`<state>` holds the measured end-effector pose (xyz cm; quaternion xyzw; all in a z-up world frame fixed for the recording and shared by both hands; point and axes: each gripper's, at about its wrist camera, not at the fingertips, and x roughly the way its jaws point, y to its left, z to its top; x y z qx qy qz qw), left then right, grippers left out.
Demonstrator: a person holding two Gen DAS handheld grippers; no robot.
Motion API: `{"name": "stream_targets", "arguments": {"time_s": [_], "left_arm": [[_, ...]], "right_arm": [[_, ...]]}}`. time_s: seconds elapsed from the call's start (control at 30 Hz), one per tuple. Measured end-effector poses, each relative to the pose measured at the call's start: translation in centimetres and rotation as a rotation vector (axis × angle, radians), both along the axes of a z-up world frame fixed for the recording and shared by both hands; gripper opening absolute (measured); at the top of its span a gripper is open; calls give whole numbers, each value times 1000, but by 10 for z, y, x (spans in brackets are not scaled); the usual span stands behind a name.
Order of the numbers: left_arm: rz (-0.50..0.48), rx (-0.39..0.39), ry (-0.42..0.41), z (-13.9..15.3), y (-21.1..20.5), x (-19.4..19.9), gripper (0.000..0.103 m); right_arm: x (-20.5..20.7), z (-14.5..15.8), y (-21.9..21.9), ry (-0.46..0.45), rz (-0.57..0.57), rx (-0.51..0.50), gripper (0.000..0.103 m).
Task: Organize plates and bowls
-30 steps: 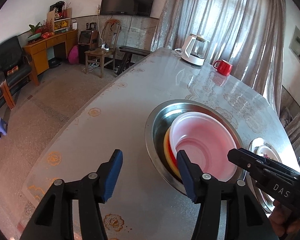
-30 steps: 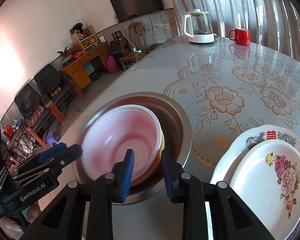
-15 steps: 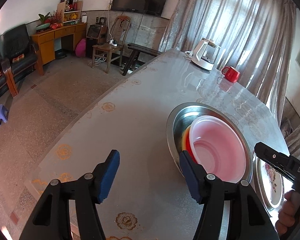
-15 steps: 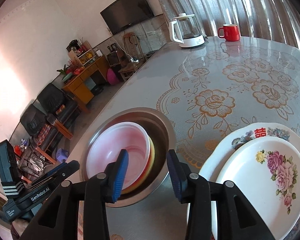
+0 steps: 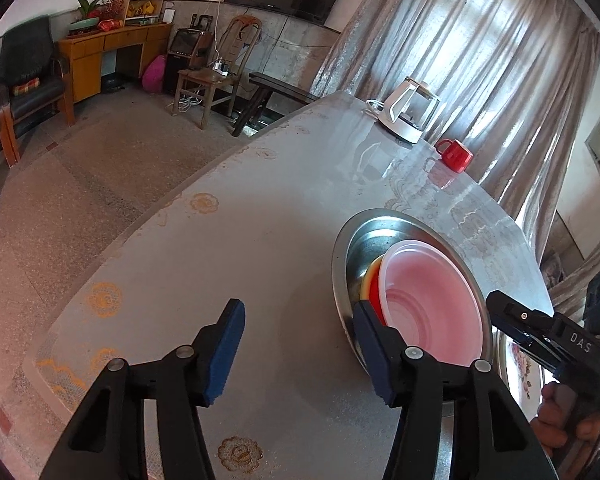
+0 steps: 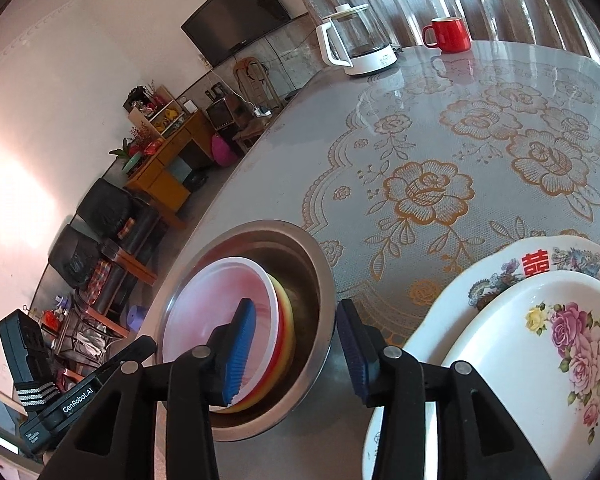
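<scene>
Nesting in the round steel basin point(image 6: 320, 280), the translucent pink plastic bowl point(image 6: 220, 308) frees both part-open, empty grippers, left point(image 5: 296, 344) having just narrowed, right point(image 6: 296, 348) widened

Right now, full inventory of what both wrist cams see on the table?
metal basin: 1, silver, table's near edge
plastic bowls: 3 nested, pink over red and yellow, inside basin
plates: 2 stacked, white floral, right of basin
kettle: 1, white and glass, far end
mug: 1, red, beside kettle
table: 1, grey floral cloth
left gripper: fingers apart, nothing between them
right gripper: fingers apart, straddling basin rim, no contact visible
</scene>
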<state>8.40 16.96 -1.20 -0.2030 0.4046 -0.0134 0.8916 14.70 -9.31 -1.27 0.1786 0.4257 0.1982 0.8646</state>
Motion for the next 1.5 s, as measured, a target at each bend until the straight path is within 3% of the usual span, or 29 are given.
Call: {"name": "stream_targets", "arguments": {"time_s": [0.2, 0.67, 1.1, 1.5], "left_arm": [[-26, -59, 4, -3, 0, 11, 41], [-58, -152, 4, -17, -6, 22, 39], [-89, 34, -42, -7, -27, 13, 35], [-111, 36, -29, -13, -33, 11, 33]], "right_arm": [[2, -4, 2, 16, 4, 7, 44], [11, -18, 12, 57, 30, 18, 44], [10, -20, 16, 52, 41, -6, 44], [9, -20, 17, 52, 38, -13, 44]]}}
